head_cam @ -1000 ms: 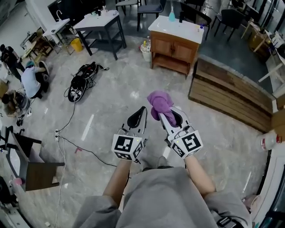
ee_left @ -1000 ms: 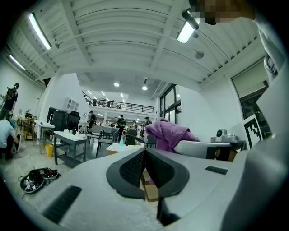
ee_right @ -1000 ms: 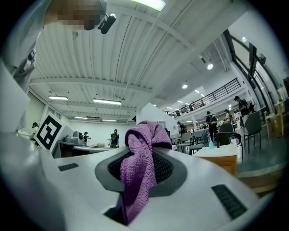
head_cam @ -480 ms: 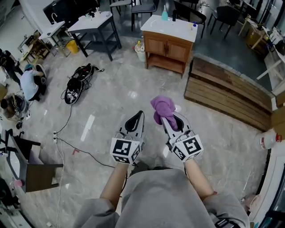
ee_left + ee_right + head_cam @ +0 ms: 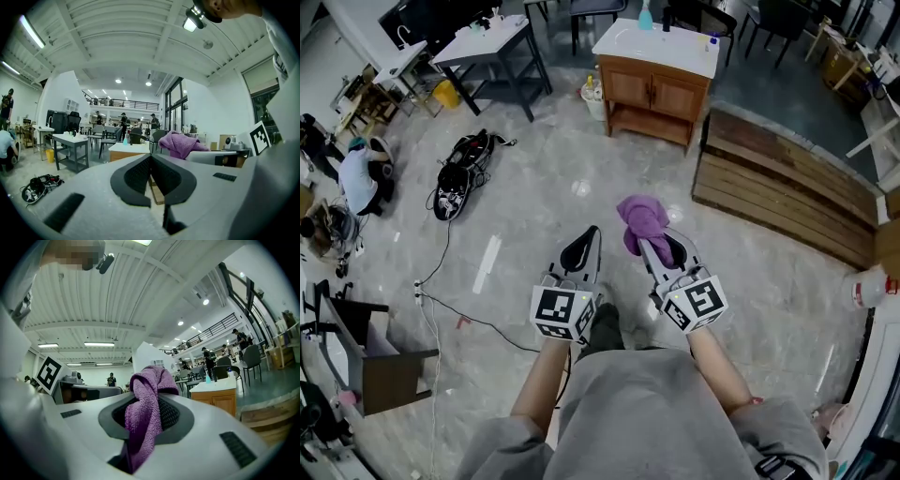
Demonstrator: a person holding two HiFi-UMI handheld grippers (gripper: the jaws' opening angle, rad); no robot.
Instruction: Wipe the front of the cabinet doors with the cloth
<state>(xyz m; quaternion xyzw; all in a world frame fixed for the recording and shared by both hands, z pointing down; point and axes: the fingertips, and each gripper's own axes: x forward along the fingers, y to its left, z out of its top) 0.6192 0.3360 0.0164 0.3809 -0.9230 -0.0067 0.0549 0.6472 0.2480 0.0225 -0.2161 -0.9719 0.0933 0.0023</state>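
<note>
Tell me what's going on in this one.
A person stands on the open floor with a hand-held gripper in each hand. The right hand-held gripper is shut on a purple cloth; the left hand-held gripper is shut and empty. The wooden cabinet stands well ahead, across the floor.

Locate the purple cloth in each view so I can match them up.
Head view: centre, purple cloth clamped in the right gripper.
Left gripper view: right of centre, beyond the jaws.
Right gripper view: centre, between the jaws.
Shared landmark: the white-topped wooden cabinet.
</note>
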